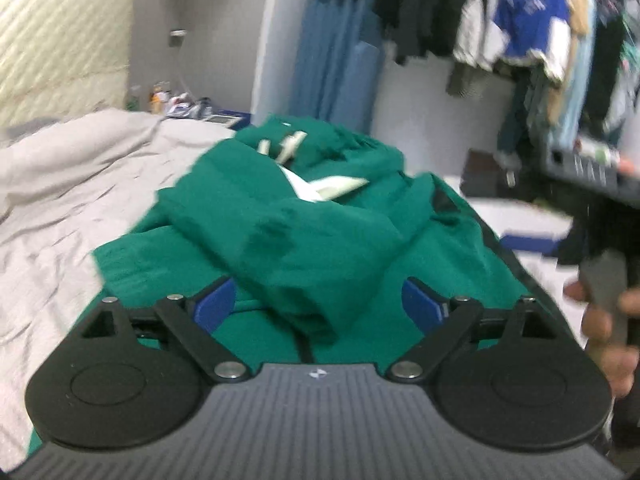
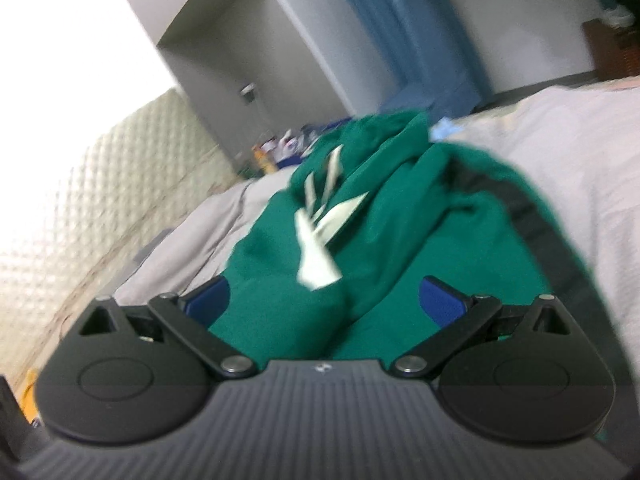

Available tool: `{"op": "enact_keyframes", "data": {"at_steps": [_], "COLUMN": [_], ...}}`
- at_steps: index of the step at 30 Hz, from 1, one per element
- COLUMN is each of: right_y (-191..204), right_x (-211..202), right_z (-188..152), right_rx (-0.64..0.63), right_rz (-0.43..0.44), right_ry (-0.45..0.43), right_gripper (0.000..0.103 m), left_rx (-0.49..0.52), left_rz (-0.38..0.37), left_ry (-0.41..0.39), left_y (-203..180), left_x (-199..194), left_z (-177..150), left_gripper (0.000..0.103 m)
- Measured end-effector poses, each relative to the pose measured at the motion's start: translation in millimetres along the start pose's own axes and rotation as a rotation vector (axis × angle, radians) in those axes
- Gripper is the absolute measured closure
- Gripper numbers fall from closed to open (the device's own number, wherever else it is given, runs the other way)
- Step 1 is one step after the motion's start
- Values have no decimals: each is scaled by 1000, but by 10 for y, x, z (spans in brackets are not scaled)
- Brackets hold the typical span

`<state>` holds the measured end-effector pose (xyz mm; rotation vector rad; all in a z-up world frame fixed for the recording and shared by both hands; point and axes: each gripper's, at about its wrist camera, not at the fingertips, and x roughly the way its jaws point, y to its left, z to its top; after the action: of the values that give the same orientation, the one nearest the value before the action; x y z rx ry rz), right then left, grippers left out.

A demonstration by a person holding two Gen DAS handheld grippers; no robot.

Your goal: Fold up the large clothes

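Note:
A green hoodie [image 1: 304, 232] with white drawstrings and a white inner lining lies bunched on the grey bed sheet [image 1: 60, 208]. A sleeve is folded across its body. My left gripper [image 1: 320, 304] is open just above the hoodie's near edge, with the cloth between its blue pads [image 1: 214, 304]. My right gripper [image 2: 326, 300] is open over the same hoodie [image 2: 400, 216], its blue pads [image 2: 442, 304] wide apart and holding nothing. The right gripper's body and the hand on it show at the right edge of the left wrist view [image 1: 600, 184].
Clothes hang on a rack [image 1: 520, 20] beyond the bed at the right. Blue curtains [image 1: 332, 52] and a white wall stand behind. Small items sit on a bedside surface [image 1: 180, 104]. A padded headboard [image 1: 60, 40] is at the left.

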<state>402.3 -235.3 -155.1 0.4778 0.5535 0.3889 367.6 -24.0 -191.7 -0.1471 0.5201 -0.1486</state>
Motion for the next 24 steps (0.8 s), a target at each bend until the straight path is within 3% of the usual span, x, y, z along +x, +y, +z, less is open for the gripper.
{"op": "enact_keyframes", "data": {"at_steps": [6, 13, 18, 24], "right_y": [364, 737, 816, 730], "right_x": [211, 584, 868, 1286], "right_z": [-226, -436, -576, -706], "right_rx": [-116, -335, -468, -547], "right_rz": [37, -11, -89, -227], "right_ry": [47, 18, 4, 81], "right_gripper": [0, 3, 3, 1], "left_rx": [-134, -49, -77, -118], "left_rz": [36, 106, 122, 126], "left_ry": [5, -15, -12, 35], "left_y": [489, 753, 986, 1139], "left_x": [-27, 50, 267, 571], "left_z": [259, 328, 287, 192], "left_gripper": [10, 10, 10, 10]}}
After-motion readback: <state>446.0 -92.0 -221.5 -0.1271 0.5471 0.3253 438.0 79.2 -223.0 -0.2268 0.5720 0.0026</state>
